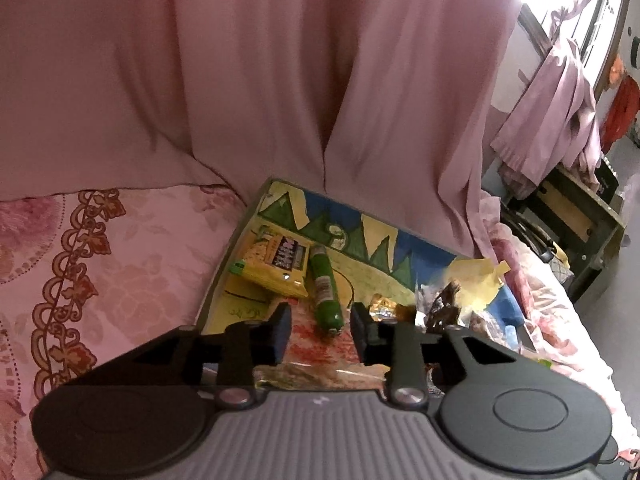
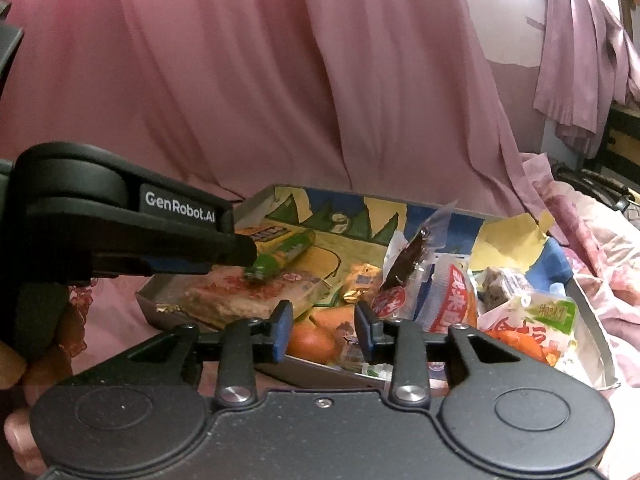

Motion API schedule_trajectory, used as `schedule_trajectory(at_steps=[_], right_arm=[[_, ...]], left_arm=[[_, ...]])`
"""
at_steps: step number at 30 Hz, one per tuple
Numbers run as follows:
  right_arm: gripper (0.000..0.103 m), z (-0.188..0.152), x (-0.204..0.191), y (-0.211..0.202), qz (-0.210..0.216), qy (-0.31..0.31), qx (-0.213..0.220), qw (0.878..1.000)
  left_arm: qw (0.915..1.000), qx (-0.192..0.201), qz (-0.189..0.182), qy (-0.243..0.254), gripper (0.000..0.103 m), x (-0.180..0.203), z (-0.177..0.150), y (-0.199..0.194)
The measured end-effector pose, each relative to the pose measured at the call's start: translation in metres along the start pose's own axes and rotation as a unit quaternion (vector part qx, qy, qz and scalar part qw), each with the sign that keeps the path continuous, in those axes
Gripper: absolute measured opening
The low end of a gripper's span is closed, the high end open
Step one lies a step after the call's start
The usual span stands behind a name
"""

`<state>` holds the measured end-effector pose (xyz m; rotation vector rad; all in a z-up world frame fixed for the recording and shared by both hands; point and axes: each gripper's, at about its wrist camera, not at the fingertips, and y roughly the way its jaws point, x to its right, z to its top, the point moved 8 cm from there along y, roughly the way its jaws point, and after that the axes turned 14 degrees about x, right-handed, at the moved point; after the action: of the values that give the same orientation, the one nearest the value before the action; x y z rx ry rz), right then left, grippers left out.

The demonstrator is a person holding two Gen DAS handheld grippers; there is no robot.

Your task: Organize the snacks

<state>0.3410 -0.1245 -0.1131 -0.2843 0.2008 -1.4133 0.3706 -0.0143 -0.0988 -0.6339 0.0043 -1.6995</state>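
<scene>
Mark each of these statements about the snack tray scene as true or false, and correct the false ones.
1. The green sausage lies beside the yellow snack packet in the tray. True.
2. The left claw is clamped on the green sausage. False: it is open and holds nothing, with the sausage end between and ahead of its fingertips.
3. The right claw is open and empty. True.
4. A blue curtain hangs behind the tray. False: the curtain is pink.
5. The tray's right side is piled with mixed packets. True.
</scene>
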Motion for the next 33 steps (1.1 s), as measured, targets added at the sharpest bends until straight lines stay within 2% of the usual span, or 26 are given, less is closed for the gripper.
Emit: schedule_trajectory(at_steps=[5,9,11,17,21,26,33], right_arm=[[0.058,0.008,-0.001,-0.007,0.002,0.000,0.015,1.000],[0.066,0.015,0.000,-0.020,0.004,0.009,0.028,1.000],[0.071,0.018,0.000,-0.029,0.004,0.012,0.036,0.999],[0.086,0.031,0.002,-0.065,-0.003,0.028,0.067,0.997],[0.096,0.038,0.007,-0.092,-0.014,0.037,0.081,0.996],[0.100,0.045,0.017,-0.127,-0.029,0.048,0.096,0.994],[0.102,0.045,0.032,-0.175,-0.048,0.067,0.098,0.992]], left_arm=[[0.9999,0.015,0.003,-0.007,0.054,-0.001,0.010,-0.010],[0.9994,0.030,0.012,-0.010,0.068,-0.003,0.019,-0.023],[0.9989,0.041,0.021,-0.008,0.079,-0.005,0.024,-0.033],[0.9959,0.075,0.050,-0.002,0.099,-0.013,0.035,-0.075],[0.9944,0.078,0.070,-0.011,0.102,-0.021,0.035,-0.101],[0.9935,0.076,0.083,-0.019,0.102,-0.024,0.028,-0.130],[0.9921,0.066,0.106,0.011,0.102,-0.019,0.005,-0.170]])
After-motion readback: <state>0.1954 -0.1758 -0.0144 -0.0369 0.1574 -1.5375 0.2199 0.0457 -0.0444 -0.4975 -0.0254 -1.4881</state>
